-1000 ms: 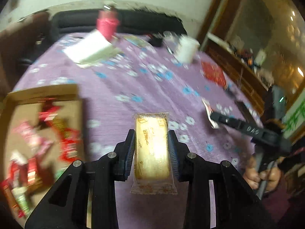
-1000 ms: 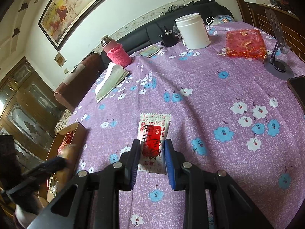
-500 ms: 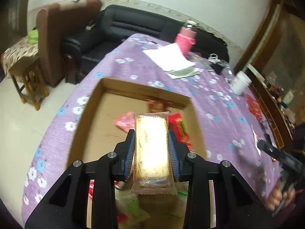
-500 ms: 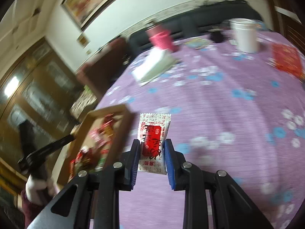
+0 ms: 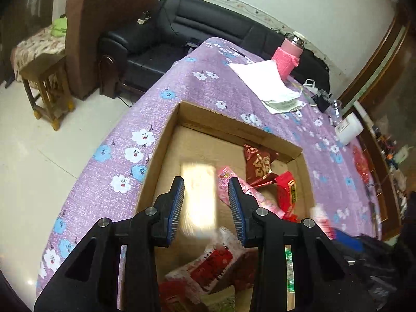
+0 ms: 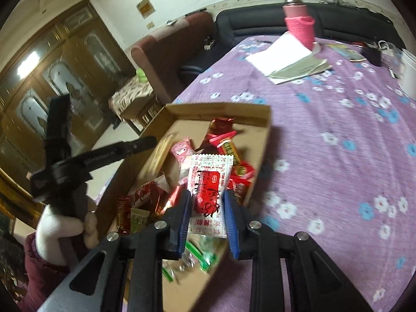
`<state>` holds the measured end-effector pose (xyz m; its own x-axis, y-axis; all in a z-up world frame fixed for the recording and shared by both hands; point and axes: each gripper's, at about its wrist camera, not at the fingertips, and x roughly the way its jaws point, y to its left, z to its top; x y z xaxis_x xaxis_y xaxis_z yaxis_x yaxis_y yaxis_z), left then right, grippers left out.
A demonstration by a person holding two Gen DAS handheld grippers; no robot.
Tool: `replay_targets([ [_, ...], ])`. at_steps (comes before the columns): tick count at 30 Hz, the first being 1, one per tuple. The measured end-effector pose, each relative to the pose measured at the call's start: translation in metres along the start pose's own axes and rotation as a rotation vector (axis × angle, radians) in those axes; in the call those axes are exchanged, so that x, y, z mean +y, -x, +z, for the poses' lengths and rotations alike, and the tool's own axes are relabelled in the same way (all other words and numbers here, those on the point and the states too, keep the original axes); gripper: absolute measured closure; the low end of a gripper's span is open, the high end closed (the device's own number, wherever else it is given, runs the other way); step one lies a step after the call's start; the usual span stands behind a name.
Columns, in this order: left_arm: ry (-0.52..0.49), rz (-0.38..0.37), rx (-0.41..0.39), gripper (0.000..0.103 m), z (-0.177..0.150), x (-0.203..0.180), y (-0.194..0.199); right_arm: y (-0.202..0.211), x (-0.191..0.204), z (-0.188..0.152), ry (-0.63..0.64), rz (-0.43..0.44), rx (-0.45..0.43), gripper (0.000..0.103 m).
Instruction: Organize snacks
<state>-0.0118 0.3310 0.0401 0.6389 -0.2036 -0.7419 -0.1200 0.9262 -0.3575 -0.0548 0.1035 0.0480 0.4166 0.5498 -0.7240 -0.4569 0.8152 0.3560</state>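
A shallow cardboard box (image 5: 228, 122) of snack packets sits at the edge of the purple flowered table (image 5: 182, 88); it also shows in the right wrist view (image 6: 226, 109). My left gripper (image 5: 206, 199) is open above the box. The yellow cake packet (image 5: 199, 195) is blurred between its fingers, falling free into the box. My right gripper (image 6: 206, 213) is shut on a white and red sachet (image 6: 209, 184) and holds it over the box's near right corner. The left gripper shows from the side in the right wrist view (image 6: 104, 153).
Red, pink and green packets (image 6: 223, 150) fill the box. White papers (image 5: 267, 83), a pink-sleeved flask (image 5: 288, 57) and a white tub (image 5: 348, 128) stand farther back on the table. A black sofa (image 5: 208, 23) and brown armchair (image 5: 96, 33) lie beyond the table edge.
My left gripper has opened and let go of the yellow cake packet, which drops into the box. My right gripper has carried the sachet left until it hangs over the box.
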Motion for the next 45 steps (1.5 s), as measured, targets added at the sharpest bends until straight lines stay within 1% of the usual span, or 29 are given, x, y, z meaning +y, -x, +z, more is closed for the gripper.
replay_targets([
  [3, 0.003, -0.017, -0.011, 0.069, -0.004, 0.0, 0.009, -0.02, 0.007, 0.004, 0.02, -0.018, 0.026, 0.073],
  [6, -0.003, -0.015, -0.035, 0.069, -0.012, -0.004, 0.023, -0.029, 0.01, 0.003, 0.026, -0.027, 0.041, 0.069],
  [8, -0.015, -0.007, -0.059, 0.069, -0.017, -0.008, 0.032, -0.024, 0.011, 0.001, 0.027, -0.026, 0.027, 0.062],
  [10, -0.027, 0.02, -0.091, 0.069, -0.025, -0.015, 0.045, -0.016, 0.012, -0.001, 0.026, -0.035, 0.009, 0.061],
  [12, -0.045, 0.057, -0.146, 0.069, -0.034, -0.025, 0.058, -0.004, 0.01, -0.005, 0.017, -0.037, -0.017, 0.06],
  [16, -0.109, 0.198, -0.305, 0.069, -0.055, -0.052, 0.089, 0.024, 0.003, -0.019, -0.006, -0.062, -0.081, 0.055],
  [17, -0.126, 0.219, -0.344, 0.066, -0.061, -0.059, 0.098, 0.032, 0.0, -0.024, -0.014, -0.073, -0.098, 0.053],
  [18, -0.146, 0.246, -0.396, 0.058, -0.069, -0.069, 0.109, 0.037, -0.003, -0.027, -0.025, -0.081, -0.112, 0.053],
  [19, -0.156, 0.262, -0.436, 0.043, -0.075, -0.076, 0.118, 0.043, -0.007, -0.03, -0.036, -0.086, -0.124, 0.052],
  [20, -0.163, 0.272, -0.481, 0.033, -0.082, -0.082, 0.129, 0.048, -0.012, -0.034, -0.051, -0.089, -0.136, 0.052],
  [21, -0.163, 0.277, -0.547, 0.016, -0.091, -0.089, 0.143, 0.053, -0.017, -0.036, -0.065, -0.089, -0.145, 0.052],
  [22, -0.161, 0.268, -0.608, 0.006, -0.098, -0.093, 0.154, 0.058, -0.021, -0.04, -0.082, -0.087, -0.156, 0.052],
  [23, -0.155, 0.249, -0.66, 0.0, -0.104, -0.095, 0.163, 0.063, -0.026, -0.044, -0.098, -0.088, -0.166, 0.052],
  [24, -0.135, 0.212, -0.705, 0.0, -0.11, -0.094, 0.17, 0.067, -0.028, -0.047, -0.11, -0.093, -0.173, 0.051],
  [25, -0.106, 0.19, -0.708, 0.0, -0.112, -0.091, 0.171, 0.071, -0.031, -0.05, -0.119, -0.099, -0.178, 0.051],
  [26, -0.074, 0.181, -0.675, 0.0, -0.11, -0.089, 0.168, 0.073, -0.033, -0.053, -0.128, -0.104, -0.181, 0.05],
  [27, -0.047, 0.19, -0.601, 0.0, -0.106, -0.086, 0.161, 0.076, -0.034, -0.056, -0.13, -0.11, -0.182, 0.049],
  [29, -0.029, 0.238, -0.505, 0.0, -0.101, -0.085, 0.148, 0.08, -0.034, -0.062, -0.119, -0.137, -0.183, 0.044],
  [30, -0.024, 0.267, -0.481, 0.0, -0.101, -0.088, 0.144, 0.082, -0.032, -0.066, -0.109, -0.153, -0.188, 0.042],
  [32, -0.016, 0.301, -0.482, 0.0, -0.106, -0.091, 0.142, 0.086, -0.03, -0.073, -0.088, -0.175, -0.197, 0.038],
  [36, -0.031, 0.376, -0.503, 0.0, -0.118, -0.104, 0.142, 0.092, -0.023, -0.083, -0.035, -0.197, -0.209, 0.038],
  [38, -0.036, 0.381, -0.479, 0.0, -0.12, -0.105, 0.136, 0.094, -0.019, -0.086, -0.019, -0.197, -0.219, 0.037],
  [40, -0.011, 0.355, -0.434, 0.0, -0.12, -0.102, 0.13, 0.097, -0.015, -0.089, 0.001, -0.2, -0.23, 0.036],
  [41, -0.004, 0.356, -0.424, 0.0, -0.121, -0.102, 0.128, 0.097, -0.013, -0.091, 0.012, -0.207, -0.233, 0.033],
  [45, -0.026, 0.377, -0.405, 0.0, -0.124, -0.108, 0.123, 0.093, -0.007, -0.096, 0.046, -0.236, -0.229, 0.032],
])
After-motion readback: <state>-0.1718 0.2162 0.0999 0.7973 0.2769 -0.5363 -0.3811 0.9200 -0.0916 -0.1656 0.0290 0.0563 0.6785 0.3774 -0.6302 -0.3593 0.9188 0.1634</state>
